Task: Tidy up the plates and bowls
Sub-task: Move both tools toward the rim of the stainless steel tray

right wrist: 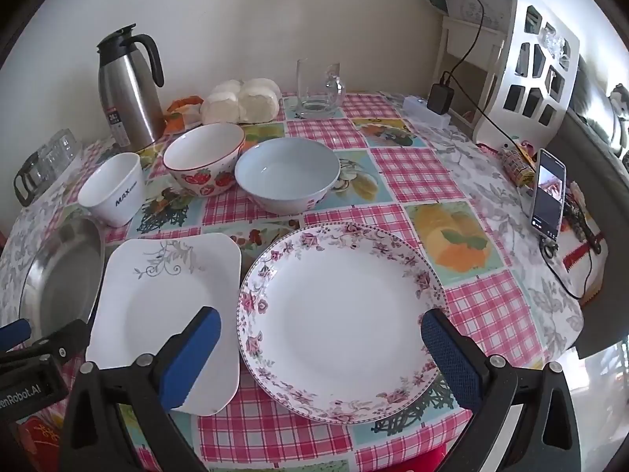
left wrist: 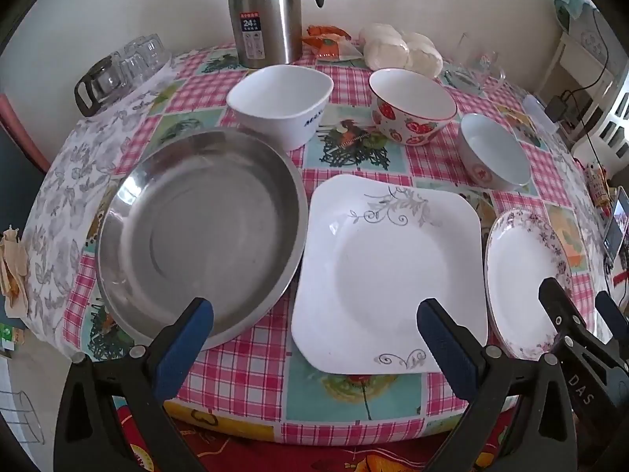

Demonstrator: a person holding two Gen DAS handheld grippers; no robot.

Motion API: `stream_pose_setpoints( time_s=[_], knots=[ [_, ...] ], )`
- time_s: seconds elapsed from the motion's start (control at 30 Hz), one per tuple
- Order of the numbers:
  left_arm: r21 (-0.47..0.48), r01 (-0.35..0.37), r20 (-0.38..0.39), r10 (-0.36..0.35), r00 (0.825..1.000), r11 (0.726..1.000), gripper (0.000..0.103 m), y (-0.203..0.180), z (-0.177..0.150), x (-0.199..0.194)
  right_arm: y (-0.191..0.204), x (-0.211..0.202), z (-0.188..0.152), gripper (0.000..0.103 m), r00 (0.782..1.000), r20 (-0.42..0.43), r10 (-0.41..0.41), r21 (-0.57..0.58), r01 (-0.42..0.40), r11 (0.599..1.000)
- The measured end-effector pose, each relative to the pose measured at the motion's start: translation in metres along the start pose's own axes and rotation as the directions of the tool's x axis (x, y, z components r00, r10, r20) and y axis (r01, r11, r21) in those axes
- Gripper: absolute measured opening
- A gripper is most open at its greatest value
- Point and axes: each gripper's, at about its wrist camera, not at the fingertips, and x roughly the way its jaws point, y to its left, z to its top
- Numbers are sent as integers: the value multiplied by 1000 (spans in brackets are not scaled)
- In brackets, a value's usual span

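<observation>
A steel pan (left wrist: 200, 236), a square white plate (left wrist: 389, 271) and a round floral plate (left wrist: 523, 279) lie in a row along the near table edge. Behind them stand a white square bowl (left wrist: 281, 100), a strawberry bowl (left wrist: 411, 106) and a pale blue bowl (left wrist: 493, 149). My left gripper (left wrist: 314, 334) is open and empty, hovering above the near edge between pan and square plate. My right gripper (right wrist: 320, 350) is open and empty above the floral plate (right wrist: 338, 299). The right wrist view also shows the square plate (right wrist: 169, 299), pan (right wrist: 59, 279) and pale blue bowl (right wrist: 287, 173).
A steel thermos jug (left wrist: 267, 11), white buns (left wrist: 397, 51), a glass mug (right wrist: 318, 90) and upturned glasses (left wrist: 125, 67) stand at the back. A phone (right wrist: 548, 192), charger and cables lie at the right edge. A white chair back (right wrist: 526, 63) stands behind.
</observation>
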Motion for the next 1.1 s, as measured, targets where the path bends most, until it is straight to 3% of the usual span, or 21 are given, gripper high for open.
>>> stream_pose_setpoints(
  time_s=[1.1],
  knots=[
    [-53,-30,-37,28,999,998,103,11,-3,7,9,3,-3,103,1000,-20,9,-38,-10,999]
  ],
)
